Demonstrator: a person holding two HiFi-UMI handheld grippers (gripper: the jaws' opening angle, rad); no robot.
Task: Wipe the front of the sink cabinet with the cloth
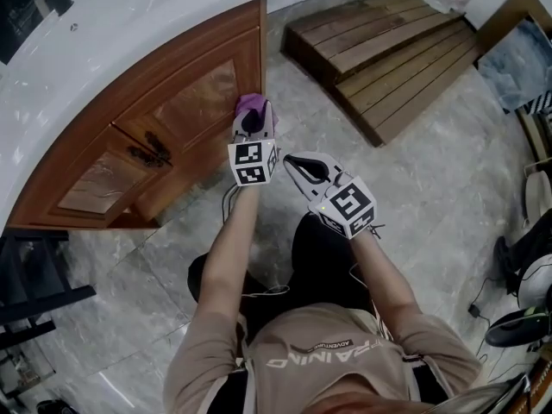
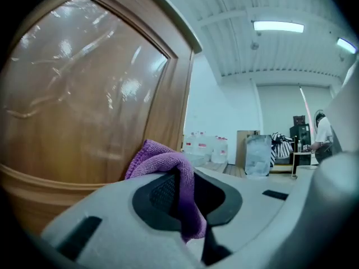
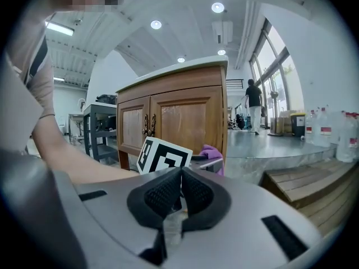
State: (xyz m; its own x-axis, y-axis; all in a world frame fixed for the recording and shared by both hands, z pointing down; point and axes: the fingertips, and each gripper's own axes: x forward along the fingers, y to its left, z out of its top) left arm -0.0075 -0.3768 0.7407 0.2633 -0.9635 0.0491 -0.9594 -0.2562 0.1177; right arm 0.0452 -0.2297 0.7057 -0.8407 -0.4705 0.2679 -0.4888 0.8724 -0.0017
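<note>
1. Left gripper [image 1: 253,121]: clenched on the cloth [image 1: 250,103]. In the left gripper view the purple fabric runs down between the two dark pads [image 2: 160,194], and its lower end drops out of sight behind the gripper body.
2. Cloth: bunched at the jaw tips, against the right-hand door panel of the sink cabinet [image 1: 185,102], near the cabinet's right corner post. From the head view only a small purple tuft shows above the gripper. The exact spot where fabric meets wood is covered by the bunch itself.
3. Right gripper [image 1: 295,166]: jaws pressed together with nothing between them. It is held in the air just beside the left gripper and apart from the cabinet.
4. Sink cabinet: brown wood with two panelled doors and dark metal handles [image 1: 155,149] at the centre seam. The white countertop [image 1: 103,33] overhangs and hides its upper edge from above.
5. Wooden platform [image 1: 388,50]: slatted, on the grey marbled floor [image 1: 431,162] to the right of the cabinet; its far end is cut off.
6. Black frame [image 1: 26,291]: lower left, partly out of frame; what it is cannot be made out.
7. Standing person [image 3: 253,101]: distant and small, back turned, in the right gripper view.
</note>
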